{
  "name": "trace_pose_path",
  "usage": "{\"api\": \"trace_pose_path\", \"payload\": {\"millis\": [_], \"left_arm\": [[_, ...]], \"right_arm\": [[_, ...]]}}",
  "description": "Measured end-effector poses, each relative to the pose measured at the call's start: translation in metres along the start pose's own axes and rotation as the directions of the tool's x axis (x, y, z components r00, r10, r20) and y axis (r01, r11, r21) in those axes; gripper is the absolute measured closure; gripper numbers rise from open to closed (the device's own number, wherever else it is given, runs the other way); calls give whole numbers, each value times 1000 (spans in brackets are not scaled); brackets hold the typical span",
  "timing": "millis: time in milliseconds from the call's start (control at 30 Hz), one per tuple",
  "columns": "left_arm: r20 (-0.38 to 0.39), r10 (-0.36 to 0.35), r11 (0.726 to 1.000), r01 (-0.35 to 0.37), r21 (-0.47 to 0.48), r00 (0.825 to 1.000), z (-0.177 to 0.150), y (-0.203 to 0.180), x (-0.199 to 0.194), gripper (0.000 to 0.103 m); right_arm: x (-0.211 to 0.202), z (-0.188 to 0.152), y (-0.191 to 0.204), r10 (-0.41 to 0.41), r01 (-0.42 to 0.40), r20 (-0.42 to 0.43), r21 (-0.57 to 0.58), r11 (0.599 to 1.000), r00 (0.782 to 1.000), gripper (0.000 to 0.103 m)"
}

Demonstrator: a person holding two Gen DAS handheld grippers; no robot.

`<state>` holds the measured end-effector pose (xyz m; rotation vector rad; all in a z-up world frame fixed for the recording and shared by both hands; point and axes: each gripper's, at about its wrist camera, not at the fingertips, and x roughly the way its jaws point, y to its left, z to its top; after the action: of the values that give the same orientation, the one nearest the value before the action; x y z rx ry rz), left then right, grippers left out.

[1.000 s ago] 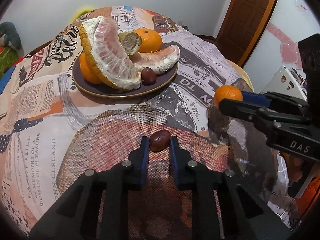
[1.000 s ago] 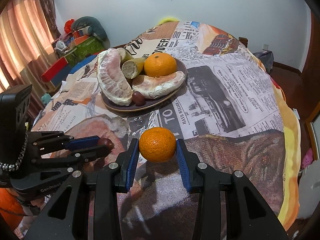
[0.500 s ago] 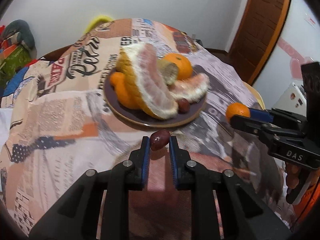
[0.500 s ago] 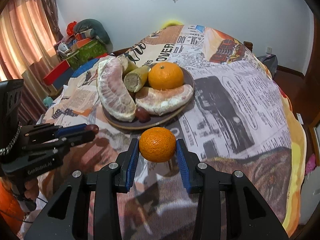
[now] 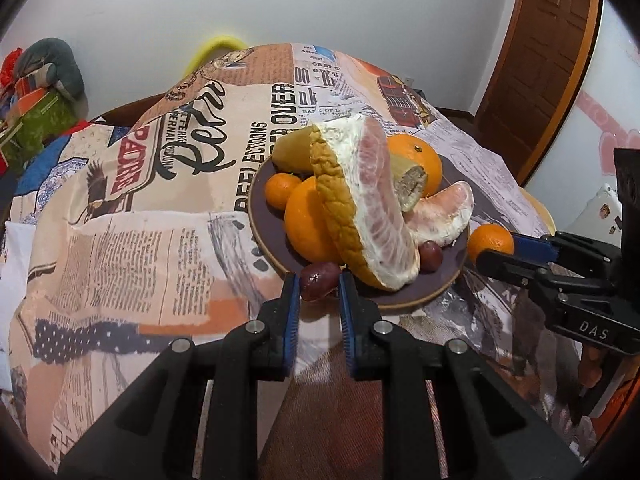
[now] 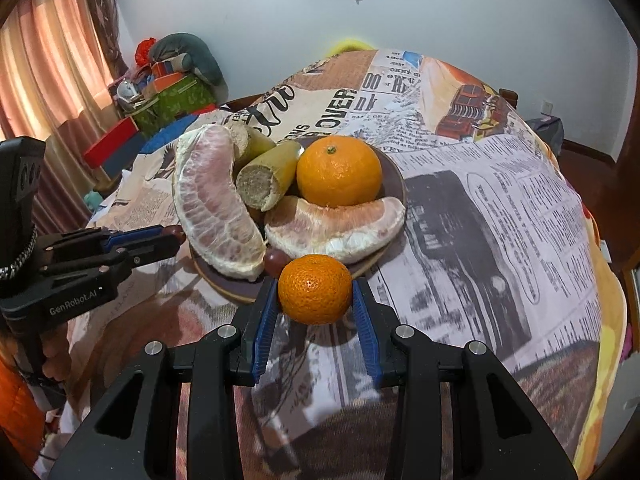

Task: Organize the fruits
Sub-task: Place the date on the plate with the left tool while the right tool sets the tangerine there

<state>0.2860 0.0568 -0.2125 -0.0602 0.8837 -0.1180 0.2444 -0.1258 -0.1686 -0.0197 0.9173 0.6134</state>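
My left gripper (image 5: 319, 285) is shut on a small dark red fruit (image 5: 318, 279), held just over the near rim of the dark plate (image 5: 258, 216). The plate carries a big peeled pomelo piece (image 5: 368, 204), a smaller pomelo wedge (image 5: 440, 212), oranges (image 5: 306, 218), a cut sugarcane stub (image 5: 410, 186) and another dark red fruit (image 5: 431, 255). My right gripper (image 6: 316, 294) is shut on a small tangerine (image 6: 315, 288) at the plate's (image 6: 398, 184) near edge; the left gripper (image 6: 176, 236) comes in from the left in that view.
The plate stands on a round table under a newspaper-print cloth (image 6: 500, 216). A wooden door (image 5: 540, 60) is at the back right. Boxes and a grey cushion (image 6: 180, 76) are piled by a curtain at the left. A person's hand (image 6: 52, 364) holds the left gripper's handle.
Both grippers have moved towards the plate with their fruit still held. The dark red fruit has gone from open cloth to the plate's near rim; the tangerine now sits at the rim too.
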Motion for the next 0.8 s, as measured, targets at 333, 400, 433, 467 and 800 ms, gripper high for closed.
{"api": "trace_pose_path", "payload": {"millis": [333, 400, 433, 467, 800], "left_arm": [[-18, -28, 1000, 28, 12, 999, 2, 1, 11, 84], [-26, -31, 999, 31, 15, 999, 2, 2, 13, 83], [-29, -31, 999, 32, 14, 999, 1, 3, 15, 82], [-31, -33, 999, 34, 12, 999, 1, 3, 16, 79], [-17, -26, 1000, 26, -16, 1000, -2, 11, 9, 66]], "right_arm": [[14, 5, 6, -28, 28, -6, -50, 998, 1000, 68], [14, 6, 6, -26, 26, -7, -52, 998, 1000, 68], [14, 6, 5, -24, 23, -8, -51, 998, 1000, 68], [14, 6, 5, -20, 19, -12, -48, 999, 1000, 68], [17, 7, 3, -17, 16, -29, -46, 999, 999, 68]]}}
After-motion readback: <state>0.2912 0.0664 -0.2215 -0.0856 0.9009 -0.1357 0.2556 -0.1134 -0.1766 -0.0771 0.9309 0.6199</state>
